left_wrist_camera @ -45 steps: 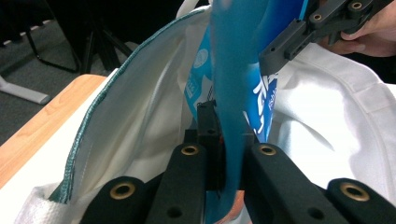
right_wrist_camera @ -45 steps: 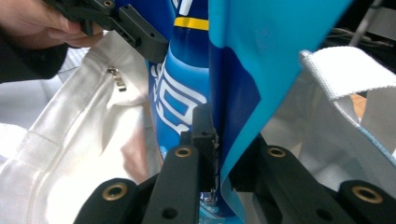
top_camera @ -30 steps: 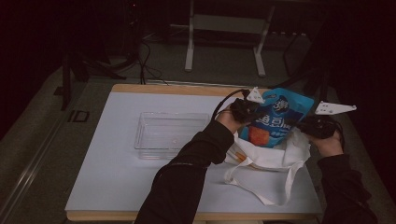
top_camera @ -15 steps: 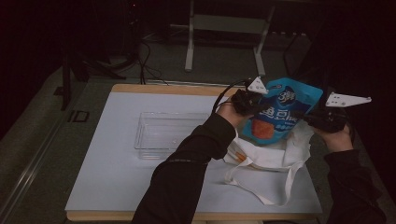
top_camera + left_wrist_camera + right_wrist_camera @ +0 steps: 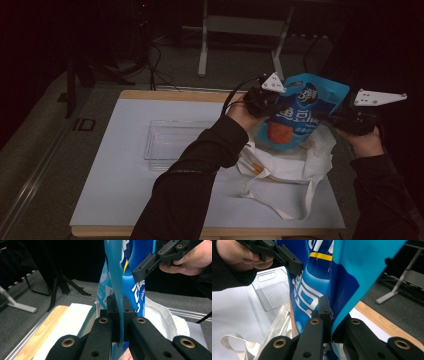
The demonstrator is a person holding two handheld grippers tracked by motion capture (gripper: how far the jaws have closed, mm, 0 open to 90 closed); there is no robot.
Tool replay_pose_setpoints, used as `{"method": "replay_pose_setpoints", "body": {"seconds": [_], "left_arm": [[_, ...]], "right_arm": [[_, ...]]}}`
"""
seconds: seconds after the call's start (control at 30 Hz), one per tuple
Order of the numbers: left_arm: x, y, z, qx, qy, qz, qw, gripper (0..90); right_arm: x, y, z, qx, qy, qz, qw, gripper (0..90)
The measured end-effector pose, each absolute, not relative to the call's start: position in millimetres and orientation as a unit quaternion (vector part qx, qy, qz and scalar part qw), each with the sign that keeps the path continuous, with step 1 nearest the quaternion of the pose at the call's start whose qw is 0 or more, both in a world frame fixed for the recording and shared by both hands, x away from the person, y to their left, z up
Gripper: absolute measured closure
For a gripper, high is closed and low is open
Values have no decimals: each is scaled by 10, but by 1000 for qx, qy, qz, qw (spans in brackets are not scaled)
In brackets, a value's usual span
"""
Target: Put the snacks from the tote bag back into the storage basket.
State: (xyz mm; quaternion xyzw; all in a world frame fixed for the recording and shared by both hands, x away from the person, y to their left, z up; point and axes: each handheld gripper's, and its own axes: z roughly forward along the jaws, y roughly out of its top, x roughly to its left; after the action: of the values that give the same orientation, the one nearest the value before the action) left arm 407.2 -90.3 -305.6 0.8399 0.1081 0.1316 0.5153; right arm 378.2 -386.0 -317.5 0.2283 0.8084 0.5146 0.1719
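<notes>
A blue snack bag with white lettering hangs upright above a white cloth tote bag on the table. My left gripper is shut on the bag's left edge; its black jaws pinch the blue film between them. My right gripper is shut on the bag's right edge, where the blue film runs between its jaws. The bag's lower end is still near the tote's open mouth. The right gripper shows farther off in the left gripper view, and the left gripper in the right gripper view.
A clear plastic tray stands on the white table left of the tote. The table's wooden edge runs along the far side. A metal stand rises behind the table on the dark floor.
Both grippers have risen with the blue snack bag held between them, lifting it higher above the tote bag.
</notes>
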Motion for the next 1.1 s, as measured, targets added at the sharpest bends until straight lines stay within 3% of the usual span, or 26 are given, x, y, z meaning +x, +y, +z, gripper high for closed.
{"method": "replay_pose_setpoints", "body": {"seconds": [1.1], "left_arm": [[3824,87,-2738,827,140,168,518,900]], "right_arm": [[3865,-2926,-2806,156,823,524,155,887]]}}
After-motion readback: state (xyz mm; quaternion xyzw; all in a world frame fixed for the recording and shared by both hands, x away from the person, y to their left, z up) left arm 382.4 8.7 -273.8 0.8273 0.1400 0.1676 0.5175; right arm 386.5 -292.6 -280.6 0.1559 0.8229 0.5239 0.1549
